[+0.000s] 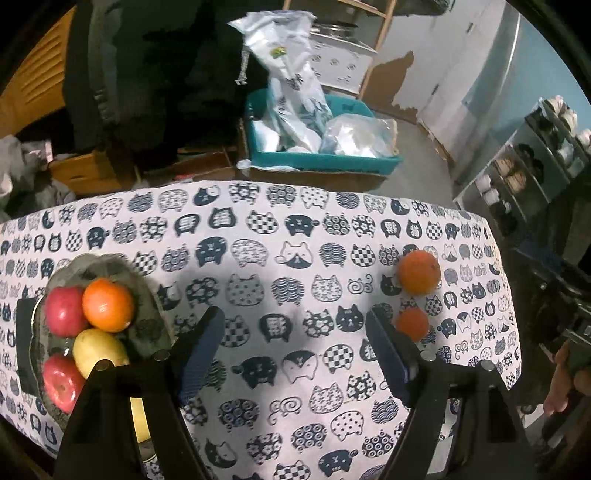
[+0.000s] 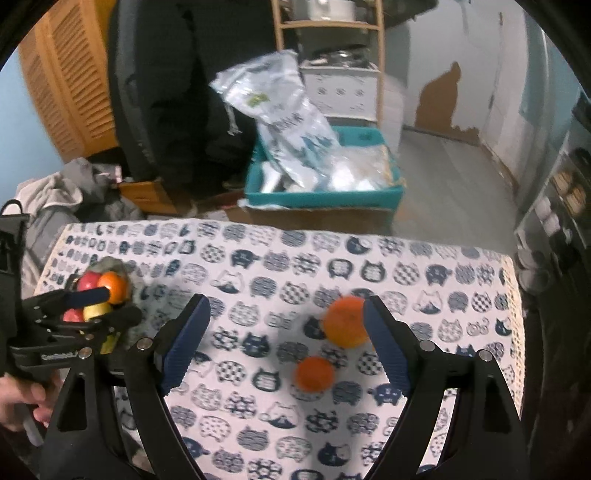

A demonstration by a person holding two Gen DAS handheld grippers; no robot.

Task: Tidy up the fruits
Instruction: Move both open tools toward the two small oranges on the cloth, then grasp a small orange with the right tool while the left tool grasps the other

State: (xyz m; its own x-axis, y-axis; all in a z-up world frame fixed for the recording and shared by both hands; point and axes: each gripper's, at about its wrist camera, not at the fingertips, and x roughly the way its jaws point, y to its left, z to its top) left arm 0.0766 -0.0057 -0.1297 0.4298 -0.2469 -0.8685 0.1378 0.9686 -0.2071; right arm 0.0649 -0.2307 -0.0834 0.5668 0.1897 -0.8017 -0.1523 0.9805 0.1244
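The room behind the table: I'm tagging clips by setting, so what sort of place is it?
Probably a lived-in home room used for storage: a wooden shelf unit, a teal bin stuffed with plastic bags, and a shoe rack.

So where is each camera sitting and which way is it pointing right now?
Left wrist: on the left gripper, tilted down at the tablecloth, plate of fruit to its left; own open fingers show.
Right wrist: on the right gripper, near the large orange and small orange; own open fingers and left gripper show.
Shared: cloth, plate, both oranges, teal bin.

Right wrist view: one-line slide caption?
Open right gripper above two oranges on the cat-print cloth.
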